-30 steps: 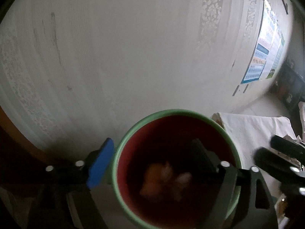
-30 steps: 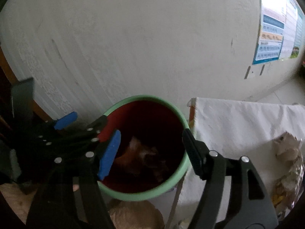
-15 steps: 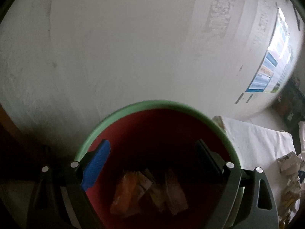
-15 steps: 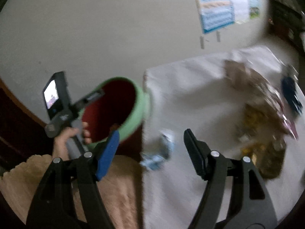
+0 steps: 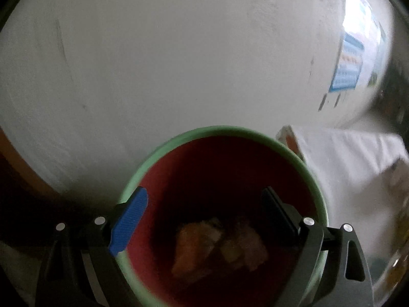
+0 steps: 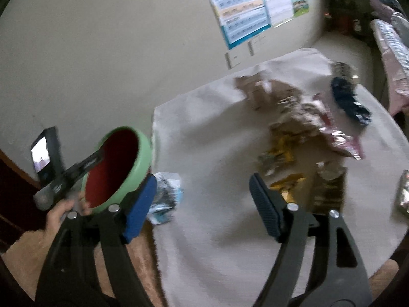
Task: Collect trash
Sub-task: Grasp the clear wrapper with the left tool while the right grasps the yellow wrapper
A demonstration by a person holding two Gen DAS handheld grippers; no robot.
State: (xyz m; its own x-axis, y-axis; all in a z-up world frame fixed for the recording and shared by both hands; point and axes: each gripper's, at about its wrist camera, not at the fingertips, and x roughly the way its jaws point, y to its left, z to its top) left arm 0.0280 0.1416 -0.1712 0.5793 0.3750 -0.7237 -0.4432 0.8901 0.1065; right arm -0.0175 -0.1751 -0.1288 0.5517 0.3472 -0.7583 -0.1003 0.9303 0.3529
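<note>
Swung off the bin, right gripper widens empty over bench wrappers (next pick); left gripper grips the bin's rim.

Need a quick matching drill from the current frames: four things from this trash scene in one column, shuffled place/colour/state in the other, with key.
Column 1
1. bin
2. right gripper
3. blue-and-white wrapper
4. poster

Column 2
A. hangs on the wall
B. green outside, red inside, with wrappers already in it
C. lies alone on the white cloth, near its edge beside the bin
D. jaws apart, nothing between them, over the cloth

Pairs: 1-B, 2-D, 3-C, 4-A. The wrappers inside the bin show in the left wrist view.
</note>
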